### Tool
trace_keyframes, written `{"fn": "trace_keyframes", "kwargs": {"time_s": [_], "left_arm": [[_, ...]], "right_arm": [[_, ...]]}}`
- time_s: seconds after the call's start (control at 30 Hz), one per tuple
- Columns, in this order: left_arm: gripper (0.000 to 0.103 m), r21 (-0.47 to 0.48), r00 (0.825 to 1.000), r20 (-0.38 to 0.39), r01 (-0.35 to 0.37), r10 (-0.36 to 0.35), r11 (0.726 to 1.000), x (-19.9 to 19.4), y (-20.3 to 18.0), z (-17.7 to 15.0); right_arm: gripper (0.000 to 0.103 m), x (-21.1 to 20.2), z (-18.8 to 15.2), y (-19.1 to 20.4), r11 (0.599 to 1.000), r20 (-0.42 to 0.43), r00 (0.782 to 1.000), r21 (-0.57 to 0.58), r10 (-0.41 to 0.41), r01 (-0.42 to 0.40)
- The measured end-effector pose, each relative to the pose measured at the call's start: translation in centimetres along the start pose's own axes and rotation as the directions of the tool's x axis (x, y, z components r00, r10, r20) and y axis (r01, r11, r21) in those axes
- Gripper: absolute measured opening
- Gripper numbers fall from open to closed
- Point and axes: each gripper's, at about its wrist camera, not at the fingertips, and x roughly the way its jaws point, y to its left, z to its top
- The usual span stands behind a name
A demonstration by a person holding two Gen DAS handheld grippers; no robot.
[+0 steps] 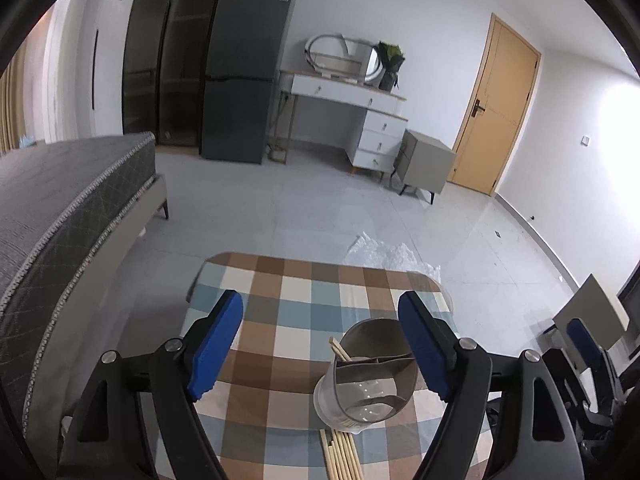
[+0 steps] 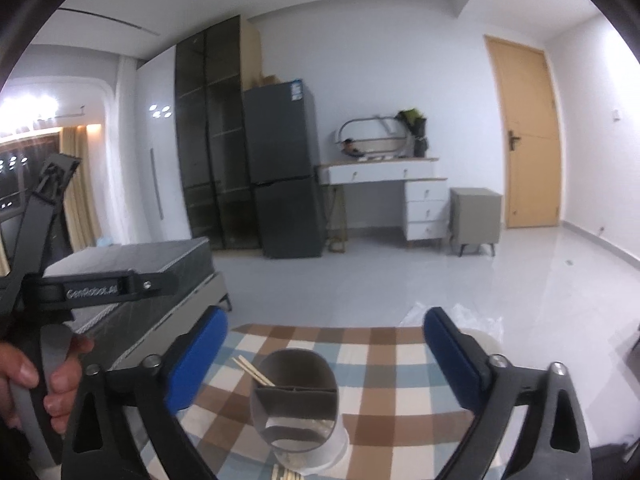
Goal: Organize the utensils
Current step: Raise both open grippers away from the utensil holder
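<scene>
Both grippers, left [image 1: 320, 344] and right [image 2: 326, 354], spread, empty. Loose pale wooden chopsticks [image 1: 340, 454], lower centre: light, stiff, probably roll; pinch mid-shaft. Grey divided holder [image 1: 370, 376] adjacent.

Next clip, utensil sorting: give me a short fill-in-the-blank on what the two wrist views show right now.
1. Both the left gripper and the right gripper stand ____, holding nothing.
2. The utensil holder stands on a table covered by a ____ tablecloth.
3. A pair of chopsticks already sticks out of the holder's ____ compartment.
4. More loose chopsticks lie on the cloth ____ the holder.

Missing words: open; checkered; left; in front of
</scene>
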Motion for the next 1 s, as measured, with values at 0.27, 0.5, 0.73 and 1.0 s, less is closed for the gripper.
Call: {"fn": "trace_keyframes", "kwargs": {"time_s": [0.27, 0.5, 0.73, 1.0], "left_arm": [[0.091, 0.05, 0.994, 0.089, -0.071, 0.067, 0.996, -2.0, -0.4, -1.8], [0.095, 0.028, 0.99, 0.12, -0.083, 0.079, 0.996, -2.5, 0.3, -3.6], [0.095, 0.049, 0.993, 0.093, -0.084, 0.079, 0.995, -1.8, 0.5, -6.6], [0.095, 0.036, 0.997, -0.007, -0.08, 0.08, 0.996, 0.6, 1.7, -10.1]], "right_arm": [[0.103, -2.4, -0.8, 0.8, 0.999, 0.032, 0.999, -0.011, -0.036, 0.037], [0.103, -1.6, -2.6, 1.3, 0.999, -0.098, 0.995, -0.032, -0.038, 0.035], [0.103, -1.8, -6.1, 1.2, 1.0, -0.162, 0.987, -0.013, -0.021, 0.02], [0.103, -1.1, -10.0, 0.8, 0.998, -0.248, 0.967, -0.02, -0.055, 0.051]]}}
